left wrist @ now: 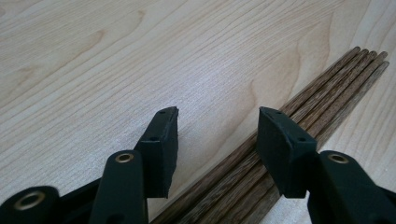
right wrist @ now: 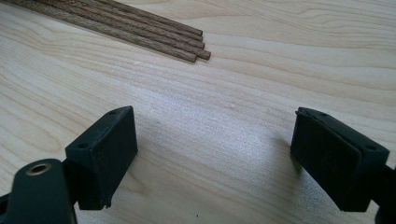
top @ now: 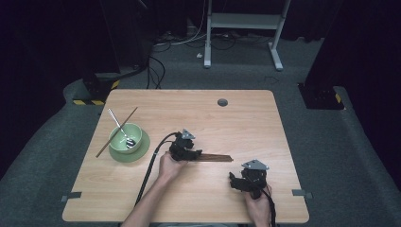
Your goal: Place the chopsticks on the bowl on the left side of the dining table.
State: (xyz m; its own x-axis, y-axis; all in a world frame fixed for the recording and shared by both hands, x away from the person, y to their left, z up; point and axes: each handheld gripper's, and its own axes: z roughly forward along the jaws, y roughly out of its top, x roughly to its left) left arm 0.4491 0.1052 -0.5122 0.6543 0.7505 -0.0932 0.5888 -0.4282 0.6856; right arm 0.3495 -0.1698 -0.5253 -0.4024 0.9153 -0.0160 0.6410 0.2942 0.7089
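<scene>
Black jaws of the left gripper [left wrist: 217, 135] are seen half-spread, low over a bundle of wooden chopsticks [left wrist: 299, 112] lying on the table [left wrist: 93, 60], with one pad over the sticks and nothing yet pinched. A pick-up appears to be under way; centring and further closing would be needed. The right gripper [right wrist: 212, 154] is held wide apart and idle, near the bundle's tips [right wrist: 198, 49]. Farther left, a green bowl [top: 126, 137] with a spoon [top: 119, 126] is set.

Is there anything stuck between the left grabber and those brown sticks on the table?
Nothing visible is in the way. The left gripper sits right over the bundle of brown sticks, with its fingers apart and bare table beside them. One finger is already over the sticks.
</scene>
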